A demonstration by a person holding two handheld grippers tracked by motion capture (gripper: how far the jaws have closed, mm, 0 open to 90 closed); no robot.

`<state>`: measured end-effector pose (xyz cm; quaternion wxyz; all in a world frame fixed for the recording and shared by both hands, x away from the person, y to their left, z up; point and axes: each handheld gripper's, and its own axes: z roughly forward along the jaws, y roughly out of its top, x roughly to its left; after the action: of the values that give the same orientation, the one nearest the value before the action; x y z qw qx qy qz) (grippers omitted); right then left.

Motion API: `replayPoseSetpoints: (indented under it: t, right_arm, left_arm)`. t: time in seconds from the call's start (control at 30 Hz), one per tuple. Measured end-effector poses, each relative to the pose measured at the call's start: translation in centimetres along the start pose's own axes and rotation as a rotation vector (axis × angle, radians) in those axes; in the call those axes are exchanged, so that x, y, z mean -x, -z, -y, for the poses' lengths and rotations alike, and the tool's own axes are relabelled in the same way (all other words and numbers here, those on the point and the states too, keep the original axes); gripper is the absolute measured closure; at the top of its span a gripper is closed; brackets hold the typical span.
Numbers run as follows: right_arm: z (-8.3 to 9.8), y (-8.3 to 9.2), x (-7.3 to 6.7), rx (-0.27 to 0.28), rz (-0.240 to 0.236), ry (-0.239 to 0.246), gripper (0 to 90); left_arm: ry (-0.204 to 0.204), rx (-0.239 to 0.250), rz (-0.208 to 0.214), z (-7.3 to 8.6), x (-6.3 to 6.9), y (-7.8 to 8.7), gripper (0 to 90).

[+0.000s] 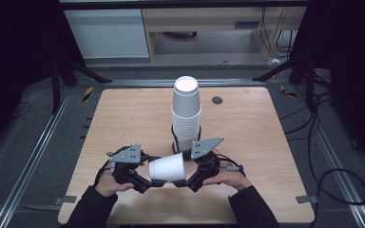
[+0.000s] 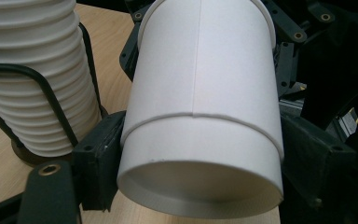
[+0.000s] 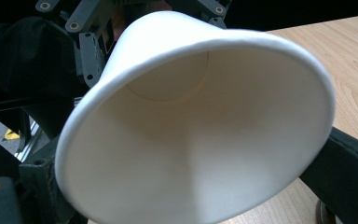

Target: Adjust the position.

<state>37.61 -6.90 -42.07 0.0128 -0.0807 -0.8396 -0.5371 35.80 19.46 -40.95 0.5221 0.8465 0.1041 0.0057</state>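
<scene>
One white cup (image 1: 167,169) held sideways between two grippers; one stack (image 1: 186,114) behind.

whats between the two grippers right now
A single white paper cup on its side, spanning from the left gripper to the right gripper; the high view shows it.

Lit evenly from above; wooden surface (image 1: 123,123) bright, surroundings falling off to near black at left and right edges of the high view. Soft, short shadows under the stack of cups (image 1: 186,114). Mild glare on its top. High view slightly soft, grainy in dark areas. In both gripper views, white cup (image 2: 200,107) close and slightly blurred, near overexposed on its wall; dark gripper parts underexposed, detail lost; edges bent outward by wide lens.
</scene>
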Motion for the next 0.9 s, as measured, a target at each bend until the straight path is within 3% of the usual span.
replayPoseSetpoints:
  t: [0.63,0.9]
  right_arm:
    - [0.29,-0.27,0.09,-0.019,-0.025,-0.009,6.4]
    - [0.29,0.56,0.33,-0.021,0.0,-0.007,6.3]
  left_arm:
    - [0.004,-0.02,0.004,0.02,0.08,-0.38,20.7]
    - [0.015,-0.005,-0.036,-0.05,-0.19,0.54,18.7]
